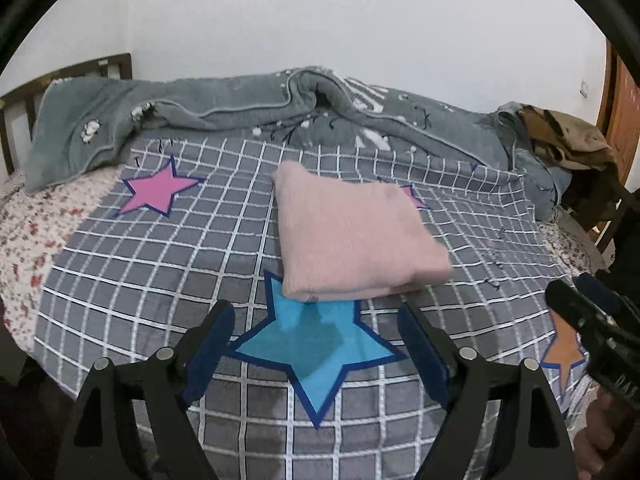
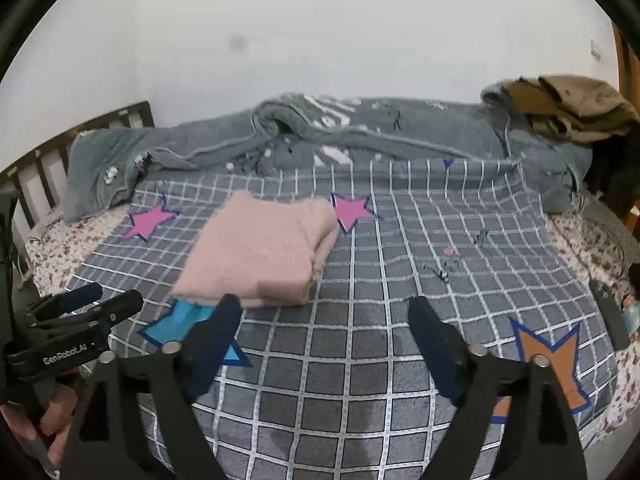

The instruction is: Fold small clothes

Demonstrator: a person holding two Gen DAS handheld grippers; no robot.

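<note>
The pink sweater (image 1: 356,236) lies folded into a thick rectangle on the checked bed cover (image 1: 160,280), its near edge overlapping the blue star (image 1: 316,344). The left claw (image 1: 316,344) and right claw (image 2: 324,340) both hover released, grasping nothing. A careless nudge or snagging finger could likely spill the loose right-hand layers apart.

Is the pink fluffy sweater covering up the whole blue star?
No, the folded pink fluffy sweater only overlaps the top point of the blue star patch.
</note>
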